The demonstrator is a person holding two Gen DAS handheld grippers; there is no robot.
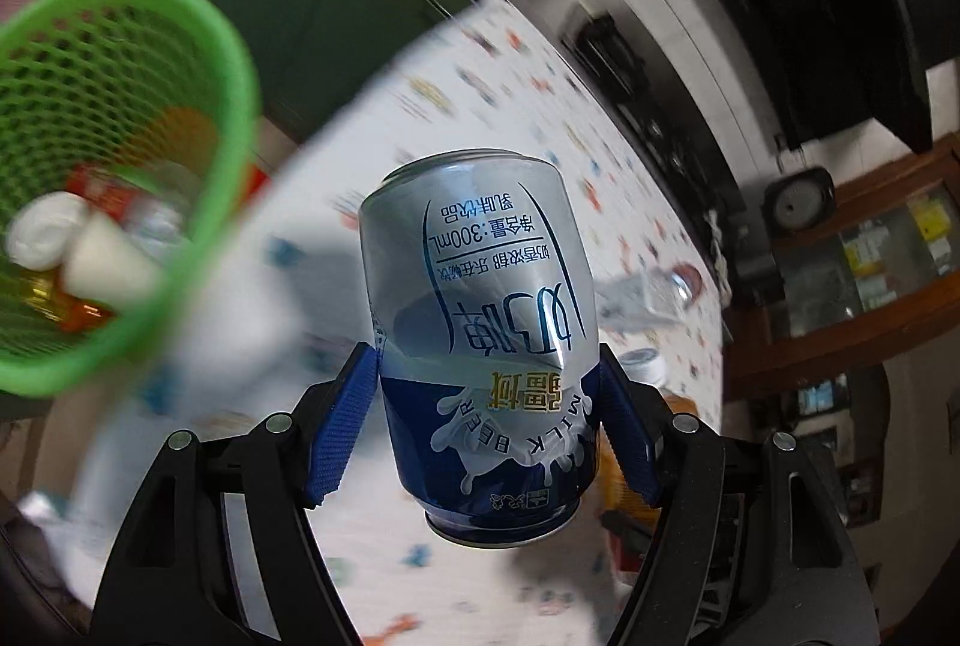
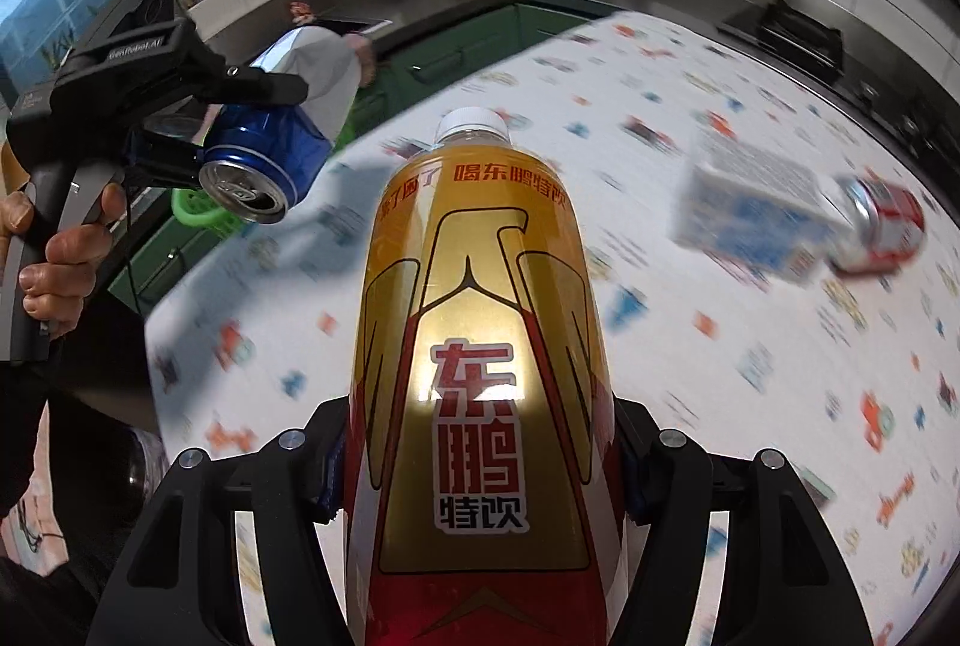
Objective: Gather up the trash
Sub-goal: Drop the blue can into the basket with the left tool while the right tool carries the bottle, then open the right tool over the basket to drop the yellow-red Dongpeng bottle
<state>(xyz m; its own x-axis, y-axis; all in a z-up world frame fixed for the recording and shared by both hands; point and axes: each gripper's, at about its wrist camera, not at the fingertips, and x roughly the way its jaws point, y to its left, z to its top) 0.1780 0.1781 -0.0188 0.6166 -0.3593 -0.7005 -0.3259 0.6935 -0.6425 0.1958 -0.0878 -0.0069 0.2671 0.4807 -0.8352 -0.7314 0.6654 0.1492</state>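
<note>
Over patterned tablecloth (image 2: pixel 660 346), tilted gripper (image 1: pixel 486 406) clamping can (image 1: pixel 480 298)

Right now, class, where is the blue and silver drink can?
The blue and silver drink can is clamped in the left gripper, above the patterned tablecloth, right of the green mesh basket in the left wrist view.

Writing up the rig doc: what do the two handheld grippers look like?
Both are black plastic with cut-out linkage arms and silver pivot pins. The left gripper has ribbed blue finger pads. From the right wrist view its black pistol-grip body bears white lettering, and a thin black cable hangs below.
</note>
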